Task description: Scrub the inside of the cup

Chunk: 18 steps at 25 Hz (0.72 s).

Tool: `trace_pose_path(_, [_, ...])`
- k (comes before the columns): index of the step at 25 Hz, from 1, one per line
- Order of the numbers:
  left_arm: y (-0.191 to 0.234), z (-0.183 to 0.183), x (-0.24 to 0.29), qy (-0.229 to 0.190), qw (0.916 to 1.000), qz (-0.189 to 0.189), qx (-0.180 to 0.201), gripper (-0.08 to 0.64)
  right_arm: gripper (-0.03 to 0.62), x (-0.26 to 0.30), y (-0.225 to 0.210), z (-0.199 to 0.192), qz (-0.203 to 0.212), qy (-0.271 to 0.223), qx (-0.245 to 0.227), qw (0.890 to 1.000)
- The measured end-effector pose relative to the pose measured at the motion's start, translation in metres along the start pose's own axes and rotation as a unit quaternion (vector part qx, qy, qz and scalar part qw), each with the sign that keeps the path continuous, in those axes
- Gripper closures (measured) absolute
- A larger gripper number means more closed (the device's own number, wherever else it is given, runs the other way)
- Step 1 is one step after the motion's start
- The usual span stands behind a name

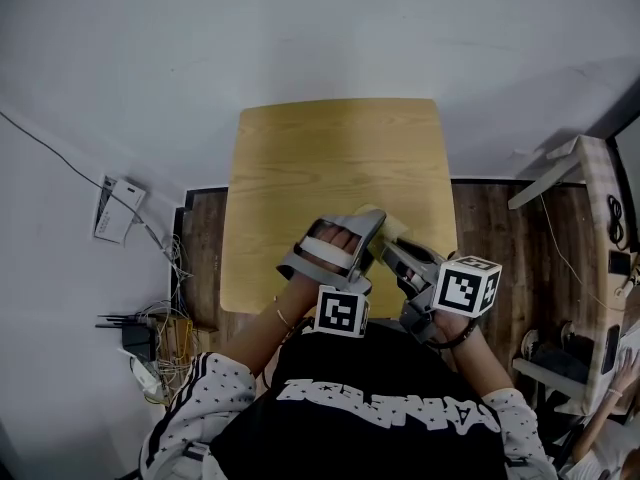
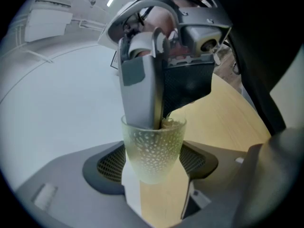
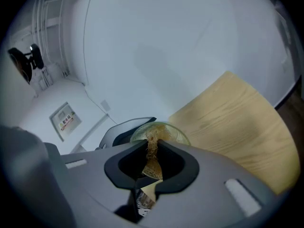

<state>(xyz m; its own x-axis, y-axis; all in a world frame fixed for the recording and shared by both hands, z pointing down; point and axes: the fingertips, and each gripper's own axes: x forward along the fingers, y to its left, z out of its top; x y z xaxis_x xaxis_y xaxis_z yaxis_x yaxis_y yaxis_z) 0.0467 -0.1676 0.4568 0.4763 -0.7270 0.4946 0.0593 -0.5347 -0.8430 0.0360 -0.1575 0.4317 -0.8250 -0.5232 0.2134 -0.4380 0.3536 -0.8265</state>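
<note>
Between the two pads of the left claw (image 2: 153,167), a pale green, dimpled cup (image 2: 152,144) is being gripped by its lower part, the pads partway closed against its sides and its mouth pointing away from that claw. Straight ahead of it, the right claw (image 2: 159,121) is reaching into the cup's mouth, tips first. In the right gripper view this claw (image 3: 153,146) is pinching a brown, fibrous scrubbing pad (image 3: 152,167), the jaws closed on it with no gap showing. The frayed end of the pad is sticking out past the tips and lying inside the cup, whose rim (image 3: 176,132) is showing just beyond them. Below and beyond both claws, the light wooden bench (image 1: 330,158) is lying bare, and the cup is being held in the air above its near edge. A white wall is rising behind the bench.
</note>
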Motion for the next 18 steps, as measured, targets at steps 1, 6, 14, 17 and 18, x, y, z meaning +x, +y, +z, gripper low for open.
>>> trace_pose_path(1, [-0.002, -0.002, 0.001, 0.005, 1.0, -0.005, 0.004, 0.206, 0.523, 0.0, 0.0, -0.001, -0.007, 0.005, -0.02, 1.0])
trace_pose_path(6, [-0.006, 0.002, 0.0, -0.003, 0.9995, -0.019, -0.025, 0.206, 0.522, 0.002, -0.004, -0.009, -0.044, 0.045, -0.119, 0.991])
trace_pose_path(14, [-0.018, -0.001, -0.001, -0.002, 0.9974, -0.048, -0.054, 0.206, 0.522, 0.007, -0.009, -0.025, -0.078, 0.115, -0.252, 0.958])
trace_pose_path(17, [-0.023, -0.004, -0.003, -0.001, 0.996, -0.061, -0.065, 0.207, 0.522, 0.01, -0.009, -0.033, -0.088, 0.157, -0.326, 0.928])
trace_pose_path(18, [-0.025, -0.005, -0.004, 0.0, 0.9955, -0.066, -0.068, 0.206, 0.522, 0.011, -0.01, -0.036, -0.09, 0.171, -0.352, 0.916])
